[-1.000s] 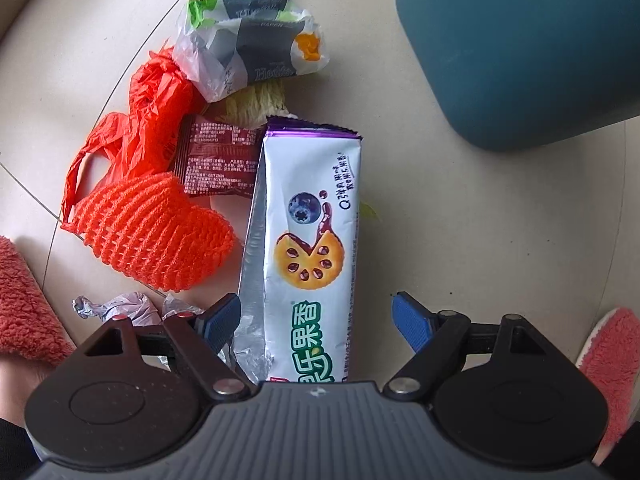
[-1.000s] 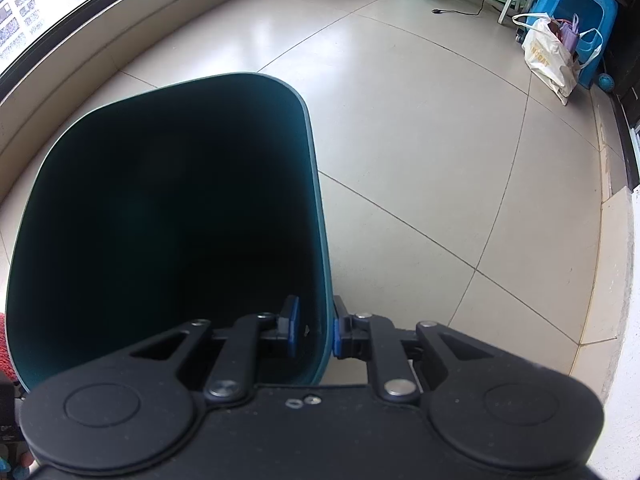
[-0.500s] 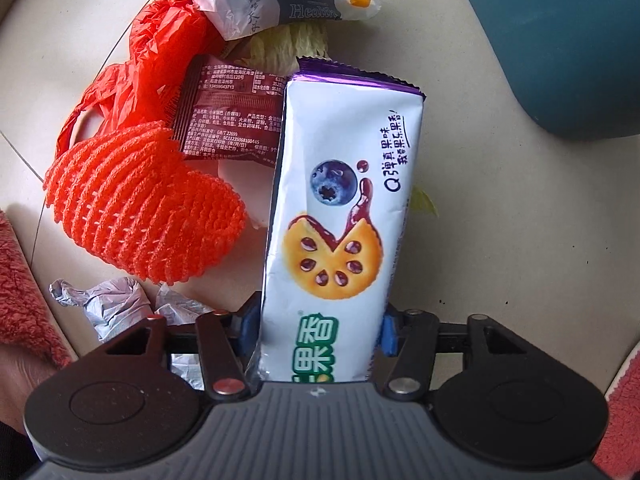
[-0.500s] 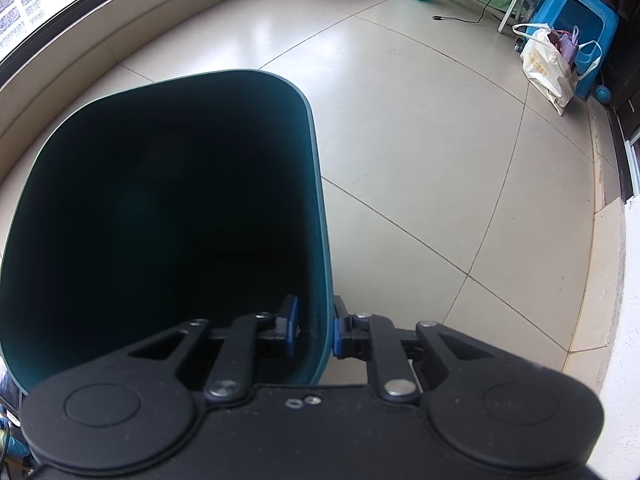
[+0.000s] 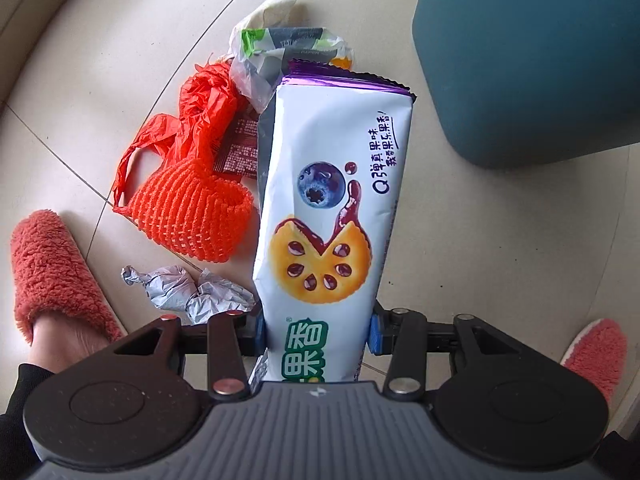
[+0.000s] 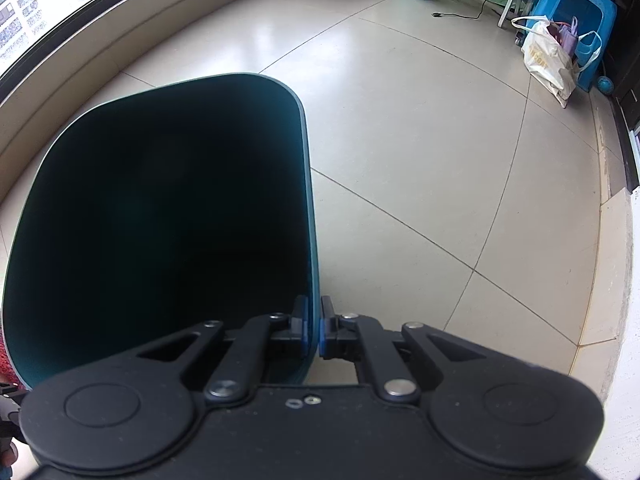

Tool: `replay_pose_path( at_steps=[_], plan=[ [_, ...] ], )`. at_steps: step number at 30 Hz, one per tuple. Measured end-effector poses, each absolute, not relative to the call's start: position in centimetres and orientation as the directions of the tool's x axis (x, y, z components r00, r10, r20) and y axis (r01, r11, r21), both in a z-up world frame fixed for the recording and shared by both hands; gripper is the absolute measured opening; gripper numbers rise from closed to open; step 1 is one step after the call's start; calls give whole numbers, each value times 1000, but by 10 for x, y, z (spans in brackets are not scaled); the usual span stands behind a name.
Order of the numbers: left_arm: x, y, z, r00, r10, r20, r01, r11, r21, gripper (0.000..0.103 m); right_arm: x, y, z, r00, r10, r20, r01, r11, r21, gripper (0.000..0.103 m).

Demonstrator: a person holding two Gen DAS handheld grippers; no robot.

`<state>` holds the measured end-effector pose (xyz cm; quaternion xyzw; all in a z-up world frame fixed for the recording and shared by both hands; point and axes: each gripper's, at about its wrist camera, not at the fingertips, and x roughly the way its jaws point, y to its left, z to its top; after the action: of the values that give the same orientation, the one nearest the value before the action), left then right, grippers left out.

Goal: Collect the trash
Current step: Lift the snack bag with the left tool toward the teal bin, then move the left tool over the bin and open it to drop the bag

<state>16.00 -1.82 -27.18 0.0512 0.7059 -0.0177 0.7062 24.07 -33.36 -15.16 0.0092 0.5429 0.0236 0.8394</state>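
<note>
left wrist view: the left gripper [image 5: 316,332] points down at the tiled floor [image 5: 500,260], and its jaws, which have just been closing, now clamp the lower end of a white biscuit packet [image 5: 332,200] with a purple sealed edge; the blue pads [image 5: 376,334] press on both sides of it. the packet extends toward 12 o'clock from the jaws. the remaining trash lies on the floor at 10 to 12 o'clock of the gripper: an orange foam net [image 5: 192,216], an orange plastic bag [image 5: 196,116], a dark red wrapper [image 5: 240,152] partly hidden behind the packet, a white and green wrapper [image 5: 280,52], and crumpled silver foil [image 5: 188,288] just beside the left jaw. the teal bin [image 5: 532,56] stands at 1 to 2 o'clock, apart from the pile. fuzzy red slippers [image 5: 52,276] show at 9 and 3 o'clock. right wrist view: the right gripper [image 6: 314,328] is clenched on the rim of the teal bin [image 6: 168,216], one finger inside the wall and one outside; the bin interior is dark.
</note>
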Motion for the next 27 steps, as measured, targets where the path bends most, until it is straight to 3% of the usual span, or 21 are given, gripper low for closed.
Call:
replay_pose_path(
  at_steps=[17, 22, 27],
  plan=[
    [201, -91, -58, 261, -145, -954, 238, 968, -82, 43, 227, -327, -155, 393, 85, -916, -117, 992, 41, 9],
    [231, -142, -41, 268, -164, -949, 275, 957, -88, 43, 218, -327, -156, 386, 92, -918, -155, 987, 34, 12],
    [253, -189, -81, 182, -113, -977, 286, 957, -57, 43, 214, -326, -156, 383, 105, -918, -193, 981, 31, 13]
  ],
)
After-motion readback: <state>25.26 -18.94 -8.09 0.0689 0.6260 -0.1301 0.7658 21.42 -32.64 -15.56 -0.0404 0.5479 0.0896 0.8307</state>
